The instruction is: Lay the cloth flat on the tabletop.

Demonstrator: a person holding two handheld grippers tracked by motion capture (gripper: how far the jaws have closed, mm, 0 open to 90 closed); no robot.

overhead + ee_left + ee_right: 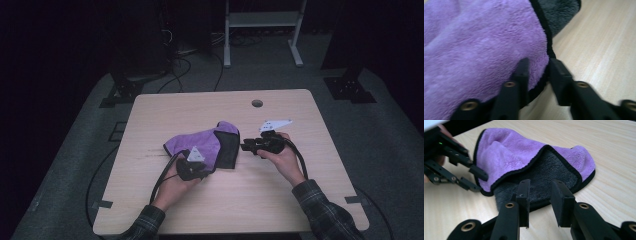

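Pale wood-grain table point(280, 200) — one cloth on it.
A purple cloth point(200, 142) with a dark grey underside and black edging lies crumpled near the table's middle — a small round hole point(257, 103) sits near the far edge.

A lab-style recording space, dim and sparsely furnished

A pale wooden table point(300, 200) stands on grey carpet point(390, 150) with dark surroundings; black cables point(175, 70) run across the floor, black stand bases point(350, 87) sit at the table's far corners, and a white metal frame point(262, 30) stands behind, suggesting a test rig rather than a home.
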